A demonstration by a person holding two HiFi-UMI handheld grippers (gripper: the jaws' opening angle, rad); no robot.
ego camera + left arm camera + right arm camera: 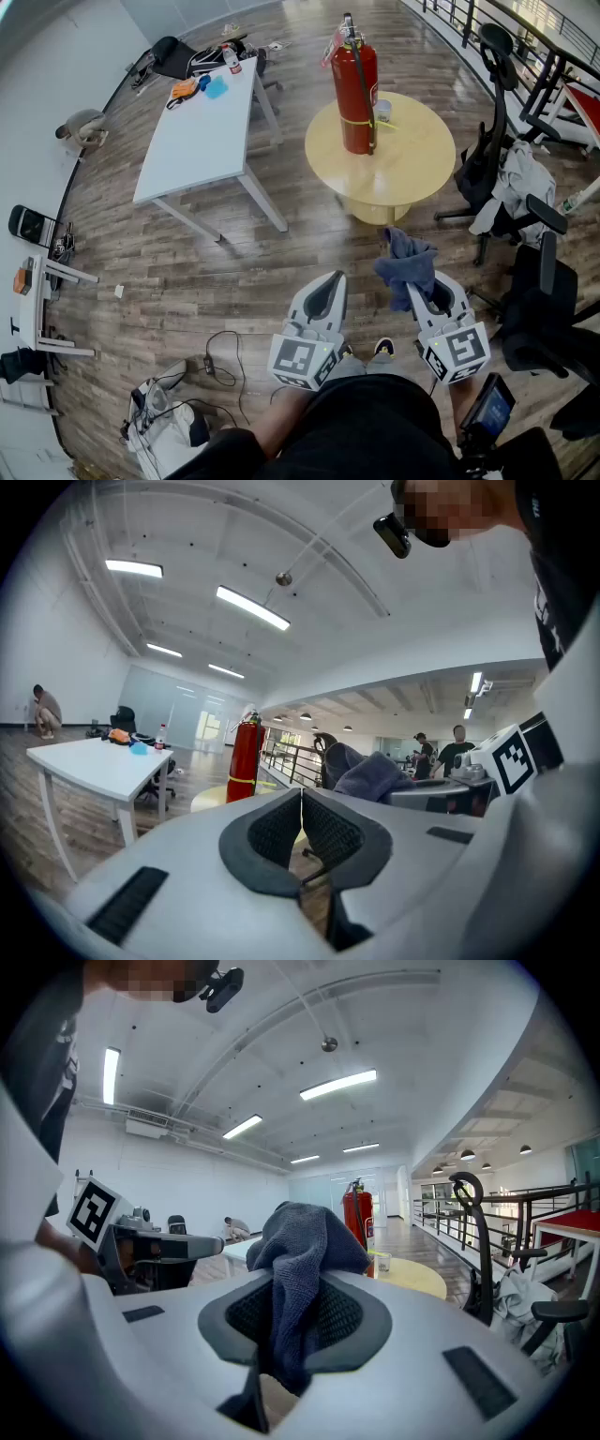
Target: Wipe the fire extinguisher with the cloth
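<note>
A red fire extinguisher stands upright on the round wooden table, well ahead of both grippers. It shows small in the left gripper view and in the right gripper view. My right gripper is shut on a grey-blue cloth, which bunches above the jaws and hangs down between them. My left gripper is shut with nothing in it; its jaws meet. Both are held low, close to the person's body.
A white rectangular table with small items stands at the left. Office chairs draped with clothes and an exercise bike crowd the right. A small cup sits by the extinguisher. Cables lie on the wooden floor.
</note>
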